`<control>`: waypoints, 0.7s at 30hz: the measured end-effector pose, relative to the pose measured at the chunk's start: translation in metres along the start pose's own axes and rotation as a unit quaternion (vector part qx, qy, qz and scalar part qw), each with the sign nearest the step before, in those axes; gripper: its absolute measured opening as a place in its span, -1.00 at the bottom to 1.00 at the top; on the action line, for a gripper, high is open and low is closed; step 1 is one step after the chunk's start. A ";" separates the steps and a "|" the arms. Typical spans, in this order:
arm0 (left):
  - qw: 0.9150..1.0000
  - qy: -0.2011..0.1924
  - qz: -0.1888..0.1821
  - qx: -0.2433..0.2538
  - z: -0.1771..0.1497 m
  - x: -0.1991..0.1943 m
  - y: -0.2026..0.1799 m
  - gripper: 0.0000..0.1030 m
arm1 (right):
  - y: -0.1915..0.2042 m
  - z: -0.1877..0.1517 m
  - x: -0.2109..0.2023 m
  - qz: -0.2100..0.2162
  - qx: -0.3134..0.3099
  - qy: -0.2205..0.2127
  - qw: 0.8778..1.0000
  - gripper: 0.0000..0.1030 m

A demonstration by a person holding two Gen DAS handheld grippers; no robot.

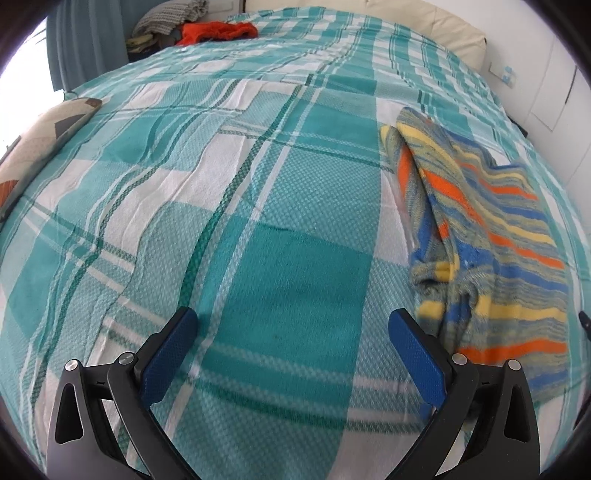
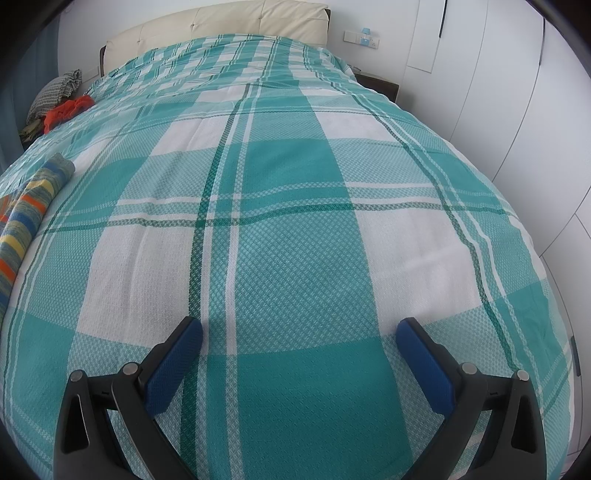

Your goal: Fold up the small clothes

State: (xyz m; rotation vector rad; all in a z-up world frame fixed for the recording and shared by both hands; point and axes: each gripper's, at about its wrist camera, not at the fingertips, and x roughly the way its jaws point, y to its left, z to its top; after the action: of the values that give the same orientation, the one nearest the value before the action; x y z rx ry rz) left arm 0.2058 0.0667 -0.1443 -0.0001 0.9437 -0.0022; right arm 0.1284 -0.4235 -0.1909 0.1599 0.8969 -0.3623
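Your left gripper [image 1: 293, 325] hangs over the bed with its blue-padded jaws spread wide and nothing between them; your right gripper [image 2: 299, 334] is equally agape and empty. Beneath both lies the teal-and-white checked woven bedspread [image 1: 229, 206].

The striped knitted garment in yellow, orange, blue and grey [image 1: 491, 236] lies rumpled at about two o'clock from the left gripper, its near edge just beside the right-hand jaw. From the right gripper it sits out at nine o'clock, at the frame's edge [image 2: 26, 206].

Pinch carelessly and you could catch the bedspread along with the knit. The knit's layers overlap, so one jaw may take a single ply and drag the rest askew. A crumpled red cloth [image 1: 218, 31] waits at eleven o'clock, well apart.
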 end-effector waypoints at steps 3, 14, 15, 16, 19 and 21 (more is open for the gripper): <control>0.996 -0.007 -0.074 -0.041 -0.017 -0.025 0.014 0.98 | 0.000 -0.001 -0.001 0.000 0.000 0.000 1.000 1.00; 0.976 0.037 -0.184 -0.114 -0.004 -0.047 0.010 0.96 | 0.000 -0.001 -0.002 0.000 0.000 0.000 1.000 1.00; 0.976 0.040 -0.185 -0.110 -0.001 -0.045 0.007 0.96 | 0.000 -0.001 -0.002 0.000 0.000 0.000 1.000 1.00; 0.976 0.044 -0.184 -0.104 0.004 -0.041 0.002 0.96 | 0.000 -0.001 -0.001 0.000 0.001 -0.001 1.000 1.00; 0.977 0.054 -0.187 -0.089 0.023 -0.022 -0.010 0.96 | 0.001 -0.001 -0.001 0.000 0.000 -0.001 1.000 1.00; 0.975 0.069 -0.195 -0.077 0.036 -0.004 -0.020 0.96 | 0.001 0.000 0.000 -0.002 -0.001 -0.001 1.000 1.00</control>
State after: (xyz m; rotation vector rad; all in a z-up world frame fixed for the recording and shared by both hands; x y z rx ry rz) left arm 0.2328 0.0466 -0.1201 -0.3320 1.0691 -0.2959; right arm 0.1286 -0.4223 -0.1910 0.1547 0.8956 -0.3656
